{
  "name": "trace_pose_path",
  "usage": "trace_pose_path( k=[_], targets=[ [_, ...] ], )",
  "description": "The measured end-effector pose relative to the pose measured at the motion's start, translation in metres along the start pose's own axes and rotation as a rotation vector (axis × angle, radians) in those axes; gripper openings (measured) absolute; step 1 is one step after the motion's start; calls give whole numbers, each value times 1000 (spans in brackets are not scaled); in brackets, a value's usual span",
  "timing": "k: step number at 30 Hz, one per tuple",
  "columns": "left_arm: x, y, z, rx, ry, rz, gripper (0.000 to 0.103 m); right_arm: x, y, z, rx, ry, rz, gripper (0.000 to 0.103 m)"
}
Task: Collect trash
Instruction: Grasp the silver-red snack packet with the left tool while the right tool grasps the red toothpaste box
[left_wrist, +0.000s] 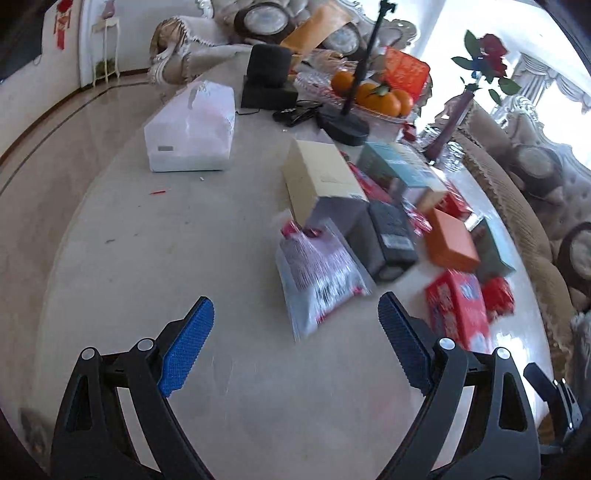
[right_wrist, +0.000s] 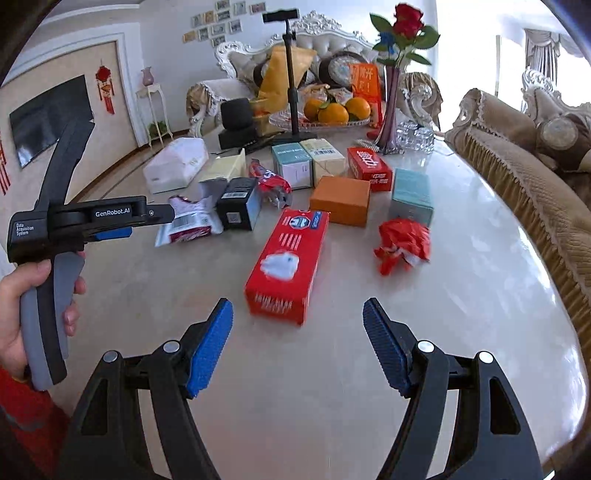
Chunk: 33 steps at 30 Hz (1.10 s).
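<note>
Trash lies across a pale marble table (right_wrist: 461, 288). A red tissue box (right_wrist: 288, 262) lies just beyond my right gripper (right_wrist: 297, 314), which is open and empty. A crumpled red wrapper (right_wrist: 402, 243) sits to its right. A silver and red snack bag (left_wrist: 319, 277) lies ahead of my left gripper (left_wrist: 295, 310), also open and empty. Behind the bag stand a black box (left_wrist: 391, 232), a cream box (left_wrist: 321, 177) and an orange box (left_wrist: 452, 242). In the right wrist view the left gripper (right_wrist: 140, 218) is held by a hand (right_wrist: 22, 314) at the left, above the snack bag (right_wrist: 188, 221).
A white tissue pack (left_wrist: 192, 129), a fruit dish with oranges (right_wrist: 332, 110), a phone stand (right_wrist: 290, 74), a purple vase with roses (right_wrist: 391, 107) and black devices (left_wrist: 267, 79) fill the table's far end. Sofas (right_wrist: 528, 177) flank the right and far sides. Teal boxes (right_wrist: 412, 194) stand among the trash.
</note>
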<state>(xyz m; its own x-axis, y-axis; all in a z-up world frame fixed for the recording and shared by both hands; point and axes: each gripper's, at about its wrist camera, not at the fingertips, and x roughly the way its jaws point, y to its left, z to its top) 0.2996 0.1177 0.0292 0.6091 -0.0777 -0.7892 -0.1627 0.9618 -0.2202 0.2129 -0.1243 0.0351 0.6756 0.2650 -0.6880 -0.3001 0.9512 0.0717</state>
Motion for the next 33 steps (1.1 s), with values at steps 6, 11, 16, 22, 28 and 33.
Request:
trace_pose_path(
  k=[6,11,16,22,28,33],
  targets=[
    [29,-1,8,16,34,23,88,26,1,8,11,44,2,69],
    [43,-3,12,18,44,17,88,41,-1,18,35,55,13,76],
    [43,-7,16,35,42,18,88,36,9,21,47,54,81,76],
    [49,-4,21,7,50,0,88,57,13,28,26,81,0,77],
    [55,-13,21,52,39,45,88,80,7,30,40,134,-23,77],
    [56,-15,18,104,26,92,82,79,-2,26,58,143,-9,66]
  ],
)
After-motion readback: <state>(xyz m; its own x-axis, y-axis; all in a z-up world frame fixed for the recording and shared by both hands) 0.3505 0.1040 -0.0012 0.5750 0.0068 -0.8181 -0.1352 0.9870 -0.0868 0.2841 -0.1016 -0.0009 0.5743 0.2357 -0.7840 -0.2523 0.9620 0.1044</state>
